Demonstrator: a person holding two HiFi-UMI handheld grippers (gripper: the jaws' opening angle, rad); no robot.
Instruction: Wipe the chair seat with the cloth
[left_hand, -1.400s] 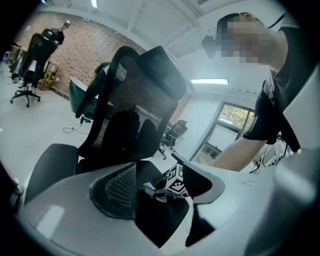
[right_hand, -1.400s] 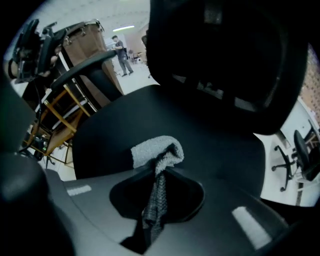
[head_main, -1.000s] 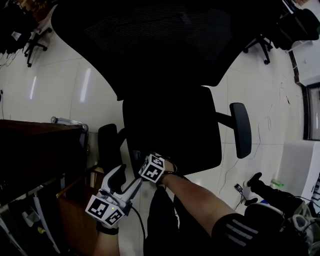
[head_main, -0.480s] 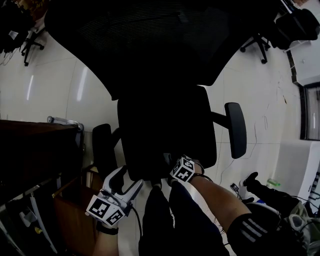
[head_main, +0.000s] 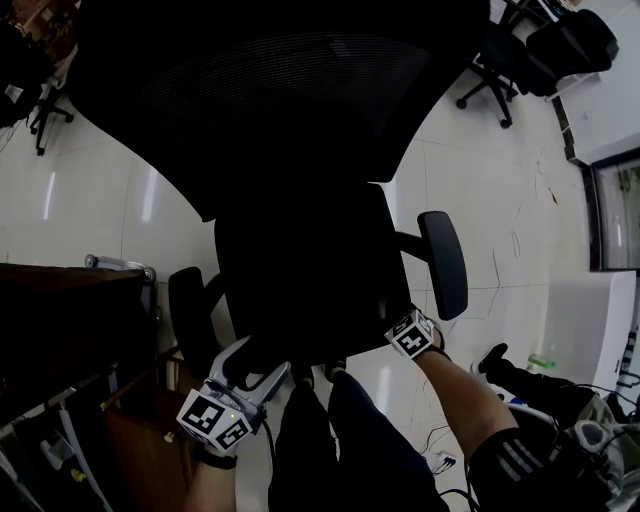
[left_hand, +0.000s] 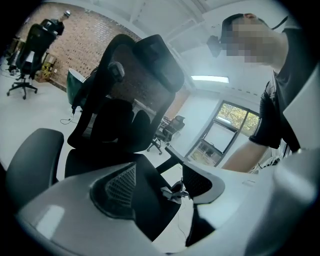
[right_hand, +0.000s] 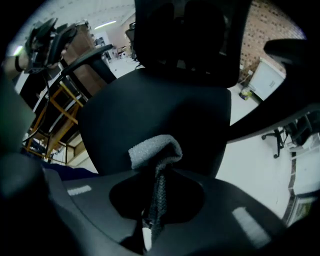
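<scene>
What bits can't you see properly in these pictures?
- Cloth: the right tongs pinch it, but the head view loses it in the darkness of the black seat.
- Dirt or wiped patches on the seat: too dark to tell in every view.
- Whether the cloth touches the seat: in the right gripper view its own fold hides that.
- Backrest: its top is cut off by the upper edge of the right gripper view.

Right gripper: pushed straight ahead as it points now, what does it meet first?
Likely the chair seat, right beyond the grey cloth that the right gripper pinches; depth is hard to judge.
</scene>
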